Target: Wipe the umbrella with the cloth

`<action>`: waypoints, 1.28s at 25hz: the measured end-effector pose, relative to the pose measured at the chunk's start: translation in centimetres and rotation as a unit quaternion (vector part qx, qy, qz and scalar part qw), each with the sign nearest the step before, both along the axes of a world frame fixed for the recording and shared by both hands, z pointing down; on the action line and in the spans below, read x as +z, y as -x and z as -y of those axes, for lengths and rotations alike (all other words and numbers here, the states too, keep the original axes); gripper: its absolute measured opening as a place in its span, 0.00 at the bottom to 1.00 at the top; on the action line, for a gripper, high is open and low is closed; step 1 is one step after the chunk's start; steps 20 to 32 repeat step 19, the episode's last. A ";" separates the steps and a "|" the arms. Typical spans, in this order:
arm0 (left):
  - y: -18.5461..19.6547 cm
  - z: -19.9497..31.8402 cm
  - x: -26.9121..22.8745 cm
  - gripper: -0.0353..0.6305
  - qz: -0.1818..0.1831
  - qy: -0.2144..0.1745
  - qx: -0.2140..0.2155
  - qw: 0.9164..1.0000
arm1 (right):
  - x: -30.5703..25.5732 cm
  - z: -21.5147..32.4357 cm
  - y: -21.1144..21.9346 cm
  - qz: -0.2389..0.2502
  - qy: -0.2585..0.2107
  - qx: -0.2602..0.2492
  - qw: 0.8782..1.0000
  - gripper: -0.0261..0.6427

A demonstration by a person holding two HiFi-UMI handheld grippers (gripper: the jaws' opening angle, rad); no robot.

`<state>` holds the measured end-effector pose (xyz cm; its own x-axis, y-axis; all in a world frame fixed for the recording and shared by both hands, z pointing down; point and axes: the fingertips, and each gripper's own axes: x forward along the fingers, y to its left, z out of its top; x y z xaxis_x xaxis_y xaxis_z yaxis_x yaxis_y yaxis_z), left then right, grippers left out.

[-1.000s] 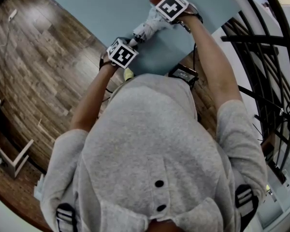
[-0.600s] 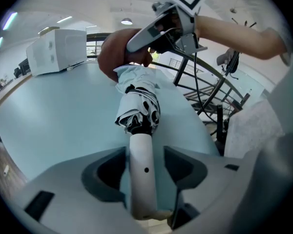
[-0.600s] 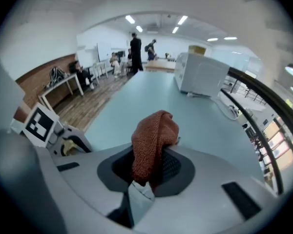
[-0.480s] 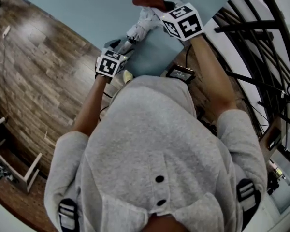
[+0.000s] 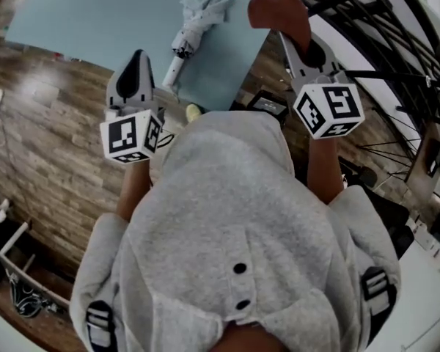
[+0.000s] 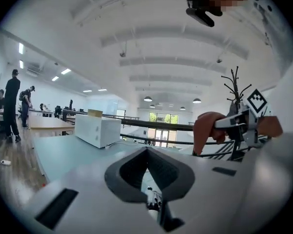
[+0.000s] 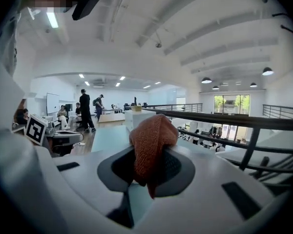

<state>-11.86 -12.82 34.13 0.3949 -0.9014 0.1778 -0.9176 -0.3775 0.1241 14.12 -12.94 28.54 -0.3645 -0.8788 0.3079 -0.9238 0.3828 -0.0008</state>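
The folded white-and-grey umbrella (image 5: 194, 20) lies alone on the light blue table (image 5: 81, 20), handle end toward me. My left gripper (image 5: 137, 59) is raised well above the table's near edge. Its jaws have just been closing and are shut, with nothing between them. In the left gripper view the left gripper (image 6: 147, 152) points out level across the room, and a sliver of the umbrella (image 6: 154, 204) shows below it. My right gripper (image 5: 293, 39) is also raised, to the right of the umbrella, shut on a rust-red cloth (image 5: 279, 13). The cloth (image 7: 151, 145) hangs bunched between its jaws.
A black railing (image 5: 381, 50) runs along the table's right side. Wooden floor (image 5: 51, 145) lies to the left. A white box (image 6: 100, 130) stands further along the table. People (image 6: 10, 106) stand far off at the left. A small dark device (image 5: 268, 105) sits at the table's near edge.
Both grippers rose from the table toward my head. The left one came off the umbrella's handle end and shut empty. The right one lifted the cloth off the umbrella.
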 end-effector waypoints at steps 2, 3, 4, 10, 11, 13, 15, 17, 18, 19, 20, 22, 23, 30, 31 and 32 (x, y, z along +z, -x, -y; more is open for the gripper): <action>-0.6 -0.4 -0.4 0.08 0.006 -0.004 0.008 1.000 | 0.0 -1.3 -1.0 0.004 -0.001 0.018 1.000 0.15; -1.0 -0.5 -0.4 0.08 0.010 -0.007 0.013 1.000 | 0.1 -1.6 -1.4 0.005 -0.002 0.023 1.000 0.15; -1.2 -0.6 -0.5 0.08 0.014 -0.008 0.017 1.000 | 0.1 -1.8 -1.7 0.005 -0.004 0.026 1.000 0.15; -1.1 -1.7 -0.5 0.08 0.021 -0.005 0.032 0.999 | 0.2 -3.3 -0.8 0.006 -0.009 0.037 0.999 0.15; -1.1 -1.9 -0.6 0.08 0.020 -0.007 0.034 0.999 | 0.1 -3.5 -0.8 0.005 -0.009 0.038 0.999 0.15; -1.2 -2.1 -0.7 0.08 0.020 -0.008 0.037 0.999 | 0.1 -3.8 -0.7 0.002 -0.009 0.040 0.999 0.15; -1.2 -2.1 -0.7 0.08 0.019 -0.009 0.040 0.999 | 0.2 -3.9 -0.7 0.000 -0.009 0.041 0.999 0.15; -1.0 -2.1 -0.7 0.08 0.020 -0.010 0.043 0.999 | 0.1 -3.9 -0.5 -0.002 -0.010 0.042 0.999 0.15; -0.9 -2.0 -0.7 0.08 0.021 -0.011 0.044 0.999 | 0.1 -3.9 -0.3 -0.003 -0.010 0.043 0.999 0.15; -0.8 -2.0 -0.7 0.08 0.022 -0.011 0.045 0.999 | 0.1 -3.9 -0.2 -0.004 -0.011 0.043 0.999 0.15; -0.8 -2.0 -0.7 0.08 0.022 -0.011 0.045 0.999 | 0.1 -3.9 -0.2 -0.004 -0.011 0.043 0.999 0.15; -0.8 -2.0 -0.7 0.08 0.022 -0.011 0.045 0.999 | 0.1 -3.9 -0.2 -0.004 -0.011 0.043 0.999 0.15; -0.8 -2.0 -0.7 0.08 0.022 -0.011 0.045 0.999 | 0.1 -3.9 -0.2 -0.004 -0.011 0.043 0.999 0.15; -0.8 -2.0 -0.7 0.08 0.022 -0.011 0.045 0.999 | 0.1 -3.9 -0.2 -0.004 -0.011 0.043 0.999 0.15; -0.8 -2.0 -0.7 0.08 0.022 -0.011 0.045 0.999 | 0.1 -3.9 -0.2 -0.004 -0.011 0.043 0.999 0.15; -0.8 -2.0 -0.7 0.08 0.022 -0.011 0.045 0.999 | 0.1 -3.9 -0.2 -0.004 -0.011 0.043 0.999 0.15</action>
